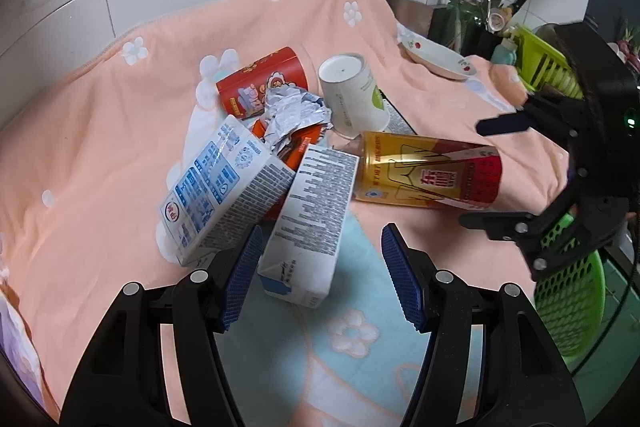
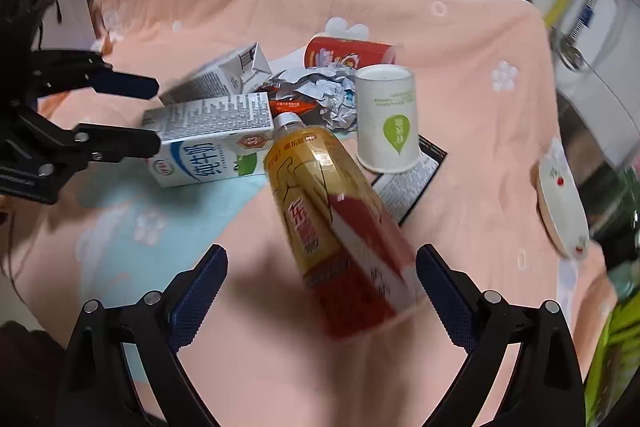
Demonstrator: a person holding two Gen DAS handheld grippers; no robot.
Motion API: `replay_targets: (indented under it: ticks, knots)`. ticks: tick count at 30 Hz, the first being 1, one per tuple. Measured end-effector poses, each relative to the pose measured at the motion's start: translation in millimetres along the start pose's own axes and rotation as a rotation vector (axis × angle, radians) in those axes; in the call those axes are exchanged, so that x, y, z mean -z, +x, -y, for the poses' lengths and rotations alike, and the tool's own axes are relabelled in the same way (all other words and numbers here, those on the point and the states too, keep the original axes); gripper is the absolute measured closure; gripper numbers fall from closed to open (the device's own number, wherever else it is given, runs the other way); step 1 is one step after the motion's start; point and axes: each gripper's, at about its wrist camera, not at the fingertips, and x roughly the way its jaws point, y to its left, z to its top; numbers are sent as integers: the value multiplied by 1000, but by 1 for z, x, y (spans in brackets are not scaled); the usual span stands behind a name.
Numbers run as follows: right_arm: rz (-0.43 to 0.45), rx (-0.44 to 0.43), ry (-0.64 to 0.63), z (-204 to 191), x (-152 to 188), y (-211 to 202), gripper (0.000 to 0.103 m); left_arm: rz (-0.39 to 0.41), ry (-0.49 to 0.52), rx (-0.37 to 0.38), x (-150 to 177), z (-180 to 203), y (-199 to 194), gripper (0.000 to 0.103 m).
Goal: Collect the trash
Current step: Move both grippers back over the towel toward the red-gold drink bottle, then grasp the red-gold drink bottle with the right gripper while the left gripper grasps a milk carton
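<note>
Trash lies piled on a peach flowered towel (image 1: 100,147). My left gripper (image 1: 320,275) is open, its blue pads on either side of a white milk carton (image 1: 308,227) without pressing it. A second milk carton (image 1: 224,195) leans beside it. My right gripper (image 2: 322,291) is open and straddles the red end of a gold and red bottle (image 2: 340,227) that lies on its side. Behind them are crumpled foil (image 1: 292,115), a red paper cup (image 1: 260,83) on its side and an upturned white paper cup (image 1: 354,95). The left wrist view shows the right gripper (image 1: 496,173) by the bottle (image 1: 428,173).
A white dish (image 1: 436,57) rests at the towel's far right edge. A green perforated basket (image 1: 568,307) stands off the towel to the right, with a knife rack (image 1: 480,15) behind. A black leaflet (image 2: 412,183) lies under the white cup. Tiled wall and pipes close the back.
</note>
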Motion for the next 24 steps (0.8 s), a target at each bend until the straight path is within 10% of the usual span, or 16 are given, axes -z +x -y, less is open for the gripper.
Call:
replay_targets:
  ticks: [24]
  knots:
    - [-131,40,-74,9,-6,60,24,-70,54,12,-13,2,42,41]
